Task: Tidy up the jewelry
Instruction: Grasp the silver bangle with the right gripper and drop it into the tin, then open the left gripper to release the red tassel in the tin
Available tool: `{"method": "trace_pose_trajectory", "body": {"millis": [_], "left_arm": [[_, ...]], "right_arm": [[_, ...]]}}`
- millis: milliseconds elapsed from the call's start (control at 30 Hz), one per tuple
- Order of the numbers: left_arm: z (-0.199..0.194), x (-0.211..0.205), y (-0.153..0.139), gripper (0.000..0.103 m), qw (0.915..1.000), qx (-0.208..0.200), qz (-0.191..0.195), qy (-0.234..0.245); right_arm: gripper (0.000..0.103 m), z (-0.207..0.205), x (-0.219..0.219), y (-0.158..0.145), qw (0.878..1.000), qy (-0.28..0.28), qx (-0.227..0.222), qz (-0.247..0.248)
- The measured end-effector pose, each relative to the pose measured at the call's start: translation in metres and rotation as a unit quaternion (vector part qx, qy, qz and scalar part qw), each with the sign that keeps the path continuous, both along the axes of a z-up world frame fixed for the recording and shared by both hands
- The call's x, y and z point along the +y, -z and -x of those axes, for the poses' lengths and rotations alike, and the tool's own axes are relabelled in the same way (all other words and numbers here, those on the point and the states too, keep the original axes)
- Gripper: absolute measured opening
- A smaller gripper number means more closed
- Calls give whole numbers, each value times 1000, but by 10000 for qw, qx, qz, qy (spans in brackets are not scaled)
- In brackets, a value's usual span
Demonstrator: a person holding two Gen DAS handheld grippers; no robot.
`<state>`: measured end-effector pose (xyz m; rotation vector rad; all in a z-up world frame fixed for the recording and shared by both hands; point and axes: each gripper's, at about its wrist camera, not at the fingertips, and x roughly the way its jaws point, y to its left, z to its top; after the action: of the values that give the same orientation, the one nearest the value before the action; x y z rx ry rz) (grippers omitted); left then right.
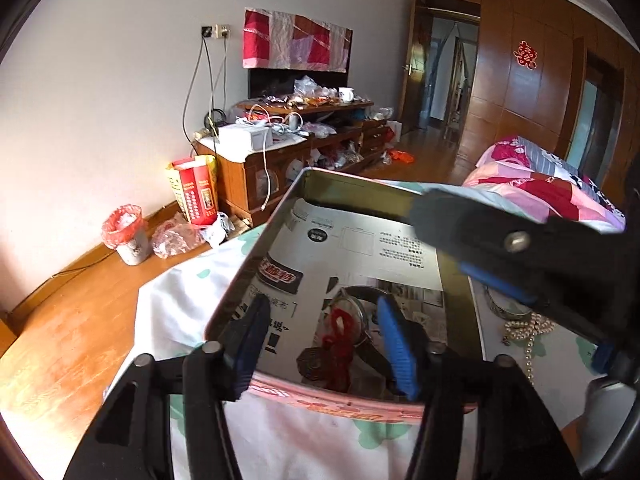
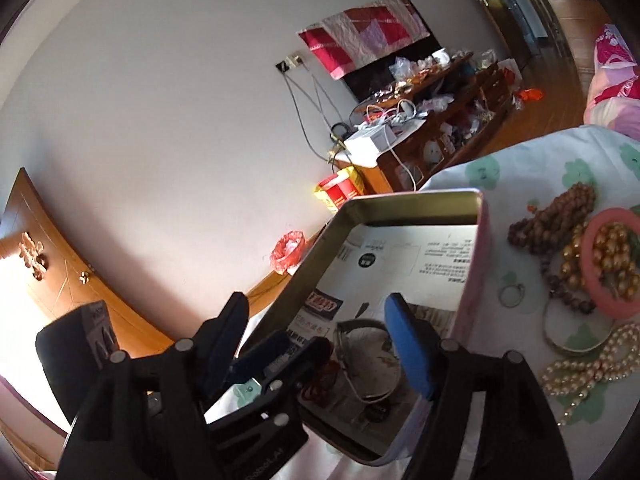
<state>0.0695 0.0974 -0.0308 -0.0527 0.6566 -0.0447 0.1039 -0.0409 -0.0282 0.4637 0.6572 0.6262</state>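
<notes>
Left wrist view: left gripper (image 1: 324, 344) hangs over the near rim of an open metal tin (image 1: 352, 188); jaws stand wide, nothing pressed between the pads.
Tin floor: lined with printed paper (image 1: 360, 248); a red cord piece (image 1: 340, 344) and a silver bangle (image 1: 356, 312) lie on it, between and just beyond the left fingers.
Right gripper (image 2: 320, 344): jaws wide, empty; one blue pad (image 2: 408, 344) sits inside the tin, the other finger outside its left wall.
Right wrist view: left gripper crosses low in front of the right one.
Right of the tin, on the flowered cloth (image 2: 520, 168): brown bead strand (image 2: 556, 216), pink ring-shaped holder (image 2: 612, 264) with gold beads, thin ring (image 2: 511, 295), pearl strand (image 2: 596, 364).
Jewelry spacing: pieces heaped close together, well apart from both grippers.
</notes>
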Motion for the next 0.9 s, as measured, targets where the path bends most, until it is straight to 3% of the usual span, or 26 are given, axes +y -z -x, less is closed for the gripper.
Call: {"method": "trace_pose_trajectory", "body": {"millis": [200,367,467,567,900], "left_arm": [[1,0,0,58,9998,-4,-142,-140],[5,-3,-2,59,9993,-89,-303,-207],[8,-9,-4,60,9989,-174,-399,-162],[12,-16,-7,60,9983,-262,-516,-116],[22,-33,-8,60,9984,-266,-498,97]], "right_arm": [[75,1,-26,0,9978,655,-47,124],[75,15,-39,-5,9911,1131,-238,666],[85,25,-47,-9,9819,1487,-436,1089],[88,30,-56,-9,9744,1692,-528,1379],[88,47,-85,-6,9663,2007,-470,1540]]}}
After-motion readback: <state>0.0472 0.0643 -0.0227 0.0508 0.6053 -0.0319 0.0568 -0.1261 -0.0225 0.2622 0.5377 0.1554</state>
